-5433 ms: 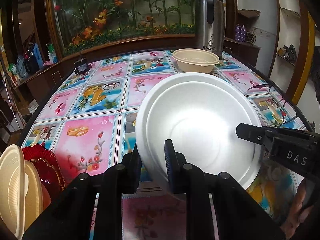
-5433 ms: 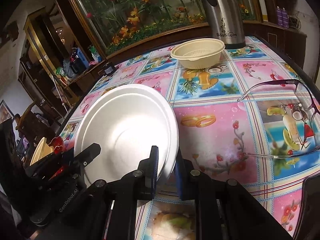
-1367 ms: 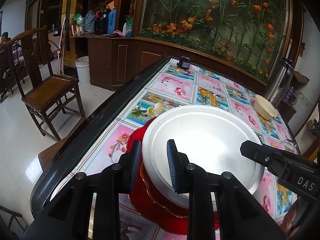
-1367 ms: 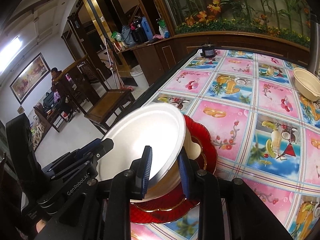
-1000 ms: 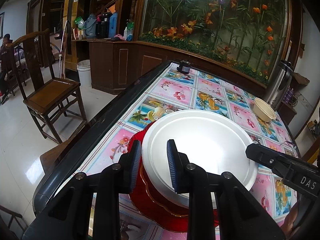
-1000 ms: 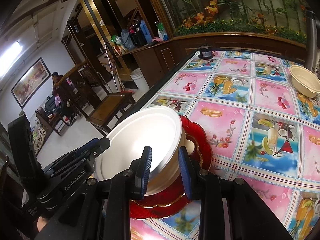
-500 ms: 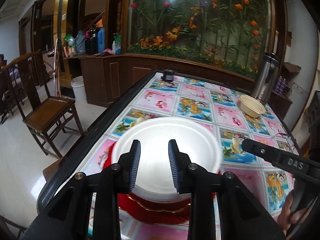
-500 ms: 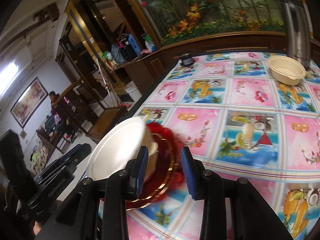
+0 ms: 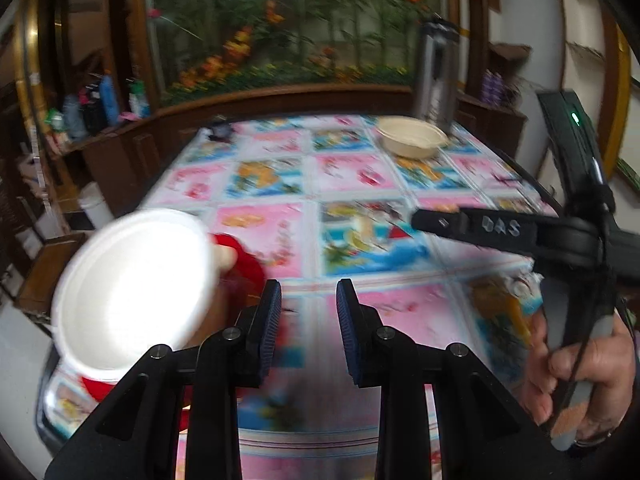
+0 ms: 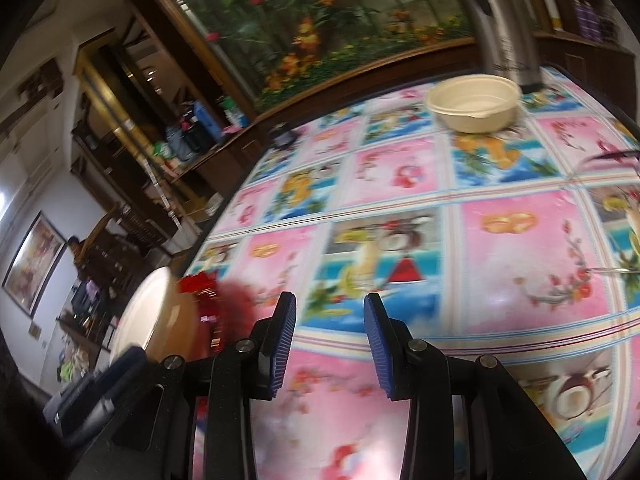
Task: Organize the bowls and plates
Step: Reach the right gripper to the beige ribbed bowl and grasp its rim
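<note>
White round foam plate (image 9: 134, 292) sat on top of a stack at the near-left edge of the bench (image 9: 360, 176), left of the left tongs (image 9: 306, 330). Under it showed a tan bowl-like layer and red gold-trimmed plates (image 9: 246, 270), all motion-blurred. In the right wrist view the same white plate (image 10: 140, 312) and red plates (image 10: 204, 296) lay at the far left, beside the bench edge. Left tongs hovered over the colourful fruit-print tablecloth, jaws apart with a clear gap, holding nothing. Right tongs (image 10: 330, 340) also stood parted and empty above the cloth; in the left wrist view the right tongs (image 9: 432, 222) reached in from the right, with the person's hand (image 9: 576, 372) gripping the handle. Cream round plastic bowl (image 9: 412, 136) stood upright at the far right of the bench, well apart from the stack, just in front of a tall steel thermos jug (image 9: 436, 72). Same bowl (image 10: 474, 102) showed at upper right in the right wrist view. Thin-framed eyeglasses (image 10: 616, 156) lay at the right edge, blurred.
</note>
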`<state>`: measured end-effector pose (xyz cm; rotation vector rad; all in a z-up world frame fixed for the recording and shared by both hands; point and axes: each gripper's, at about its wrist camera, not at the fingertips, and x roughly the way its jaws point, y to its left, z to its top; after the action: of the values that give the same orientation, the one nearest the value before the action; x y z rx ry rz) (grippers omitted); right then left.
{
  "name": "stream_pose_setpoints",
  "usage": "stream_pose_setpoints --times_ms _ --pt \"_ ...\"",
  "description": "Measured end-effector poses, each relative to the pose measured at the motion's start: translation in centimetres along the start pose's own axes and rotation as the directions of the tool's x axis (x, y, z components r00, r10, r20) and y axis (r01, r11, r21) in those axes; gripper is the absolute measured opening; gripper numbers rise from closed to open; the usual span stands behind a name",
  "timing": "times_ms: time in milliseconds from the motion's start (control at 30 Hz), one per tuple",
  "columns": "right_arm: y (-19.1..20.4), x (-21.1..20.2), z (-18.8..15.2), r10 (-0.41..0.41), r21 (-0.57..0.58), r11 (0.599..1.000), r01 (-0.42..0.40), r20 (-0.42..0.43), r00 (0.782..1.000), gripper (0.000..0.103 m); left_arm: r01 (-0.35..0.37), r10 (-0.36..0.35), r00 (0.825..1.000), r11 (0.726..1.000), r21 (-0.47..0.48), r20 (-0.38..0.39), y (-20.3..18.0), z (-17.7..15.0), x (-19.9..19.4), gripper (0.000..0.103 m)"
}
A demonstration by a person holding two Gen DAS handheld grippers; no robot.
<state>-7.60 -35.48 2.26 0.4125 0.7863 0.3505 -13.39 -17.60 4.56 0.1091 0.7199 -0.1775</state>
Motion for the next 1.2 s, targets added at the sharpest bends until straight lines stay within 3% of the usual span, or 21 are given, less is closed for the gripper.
stream_pose_setpoints --times_ms 300,433,733,867,967,1133,1200 --pt "-6.6 -1.4 1.7 -0.104 0.120 0.988 0.095 0.075 0.992 0.038 0.077 -0.068 0.992 0.994 0.083 -0.102 -5.5 2.8 6.4 0.026" --pt "-8.6 -2.0 2.2 -0.134 0.172 0.978 0.117 0.090 0.987 0.038 0.028 -0.018 0.992 0.997 0.077 -0.123 -5.4 2.9 9.4 0.026" --pt "-9.8 -1.1 3.3 -0.140 0.197 0.972 0.125 0.066 0.988 0.042 0.046 -0.038 0.988 0.998 0.047 -0.152 -4.1 1.8 11.6 0.028" --pt "-9.5 -1.5 6.9 -0.131 0.184 0.976 0.114 0.083 0.988 0.042 0.027 -0.022 0.989 0.999 0.033 -0.147 -3.3 1.8 11.5 0.034" --pt "-8.3 -1.0 10.9 -0.165 0.108 0.982 0.155 0.090 0.982 0.042 0.025 -0.021 0.989 0.999 0.026 -0.149 -3.2 1.8 11.6 0.034" --pt "-8.0 2.8 16.4 -0.172 0.044 0.985 0.168 0.096 0.980 0.042 0.013 -0.006 0.990 0.999 0.049 -0.142 -3.4 1.7 11.5 0.034" --pt "-8.7 5.1 17.9 -0.183 0.033 0.983 0.181 0.059 0.981 0.042 0.012 -0.006 0.990 0.999 0.042 -0.142 -3.2 1.8 11.6 0.034"
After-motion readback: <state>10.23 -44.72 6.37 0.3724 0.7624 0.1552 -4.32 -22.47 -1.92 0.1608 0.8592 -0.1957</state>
